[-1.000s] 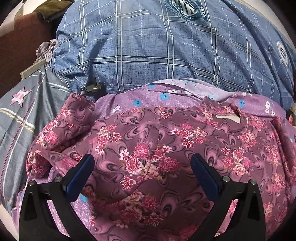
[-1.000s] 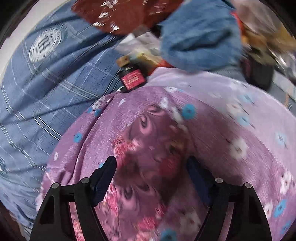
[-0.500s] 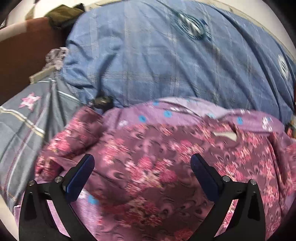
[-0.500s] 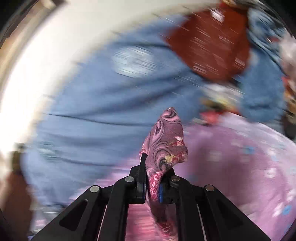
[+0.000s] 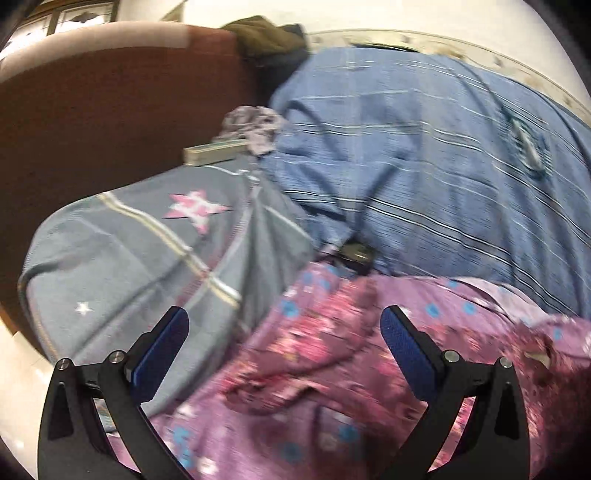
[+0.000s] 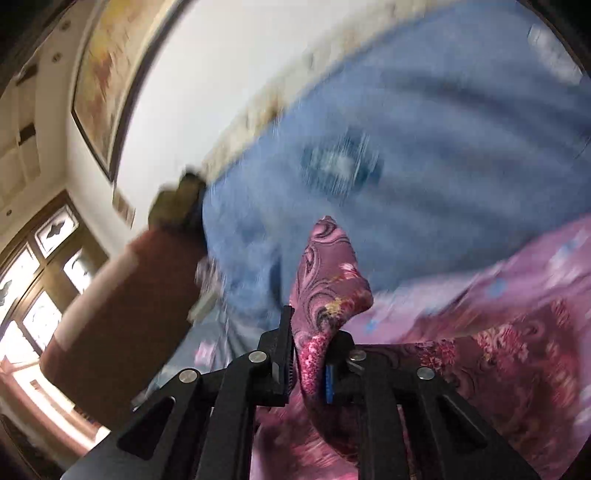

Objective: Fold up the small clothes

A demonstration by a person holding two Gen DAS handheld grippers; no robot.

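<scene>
While both views are smeared by motion blur, the following can be made out.

Left wrist view:
- Left gripper (image 5: 284, 332): jaws spread wide apart, blue pads facing inward, nothing between them; it hangs above the edge of the garment.
- Floral purple garment (image 5: 332, 369): rumpled, pink flowers on dark purple with a lighter lilac side dotted blue; lies across the lower right of the bed.
- Blue plaid bedcover (image 5: 424, 166): fills the upper right, creased, with a round emblem.
- Grey-blue pillow (image 5: 129, 251): left of the garment, touching it, with a pink star and pale stripes.
- Small dark object (image 5: 356, 254): at the seam between bedcover and garment; kind unclear.
- Brown headboard (image 5: 110, 103): behind the pillow, an olive cloth (image 5: 262, 33) lying on its top.
- Crumpled lilac cloth (image 5: 255, 123) and flat pale box (image 5: 214, 151): between headboard and bedcover.

Right wrist view:
- Right gripper (image 6: 308, 365): jaws drawn together, clamped on a fold of the floral purple garment (image 6: 328, 280), whose corner stands up above the fingers; the rest trails to the lower right.
- Blue plaid bedcover (image 6: 424, 129): behind.
- White wall (image 6: 207, 81): carries a framed picture (image 6: 107, 74).
- Wood-framed window (image 6: 40, 266): far left.
</scene>
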